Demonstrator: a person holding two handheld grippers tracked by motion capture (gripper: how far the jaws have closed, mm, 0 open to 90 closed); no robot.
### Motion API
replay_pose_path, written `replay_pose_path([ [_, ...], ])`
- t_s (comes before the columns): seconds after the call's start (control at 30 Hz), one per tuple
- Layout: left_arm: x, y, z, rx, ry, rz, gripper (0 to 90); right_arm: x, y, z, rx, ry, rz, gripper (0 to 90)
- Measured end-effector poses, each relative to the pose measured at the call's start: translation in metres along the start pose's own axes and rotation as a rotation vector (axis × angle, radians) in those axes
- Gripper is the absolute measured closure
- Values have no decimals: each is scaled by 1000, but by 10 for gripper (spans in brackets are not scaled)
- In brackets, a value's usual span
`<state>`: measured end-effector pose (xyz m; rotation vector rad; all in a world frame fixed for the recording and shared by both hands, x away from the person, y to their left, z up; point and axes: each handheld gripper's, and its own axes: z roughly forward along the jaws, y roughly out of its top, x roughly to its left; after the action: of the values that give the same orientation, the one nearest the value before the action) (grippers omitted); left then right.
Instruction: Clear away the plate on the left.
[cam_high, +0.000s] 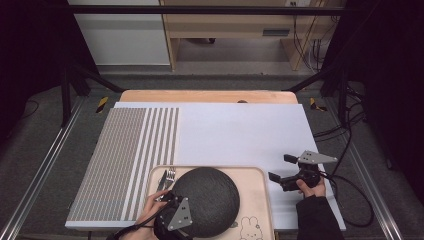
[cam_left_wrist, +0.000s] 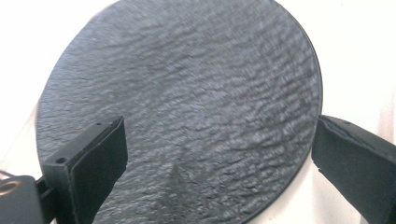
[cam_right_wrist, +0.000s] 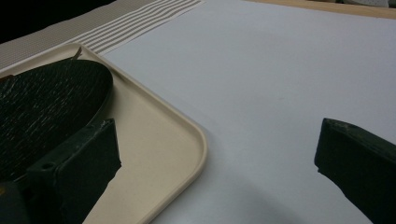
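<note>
Two tongs, both released: left tongs (cam_high: 167, 199) hover over one dark round plate (cam_high: 207, 197) on one tray (cam_high: 264, 197); right tongs (cam_high: 281, 167) sit lower right.

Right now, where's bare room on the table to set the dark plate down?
The widest free patch is the white sheet, bordered by the striped mat on the left, the tray at the near edge and the right gripper at the right. The striped mat is also bare. The tray is crowded: the dark plate covers most of it, with a fork and knife beside it.
</note>
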<state>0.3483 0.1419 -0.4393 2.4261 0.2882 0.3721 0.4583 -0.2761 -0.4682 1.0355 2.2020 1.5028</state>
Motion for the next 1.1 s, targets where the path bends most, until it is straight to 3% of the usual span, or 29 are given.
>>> replay_pose_path([
  [0.17,13,-4,-8,-65,4,-82,27,0,0,0,3,-2,-3,4],
  [0.43,32,-11,-22,-170,64,-168,25,0,0,0,2,-2,3,4],
  [1.1,80,-54,-37,-293,167,-371,22,0,0,-1,-3,-3,8,4],
])
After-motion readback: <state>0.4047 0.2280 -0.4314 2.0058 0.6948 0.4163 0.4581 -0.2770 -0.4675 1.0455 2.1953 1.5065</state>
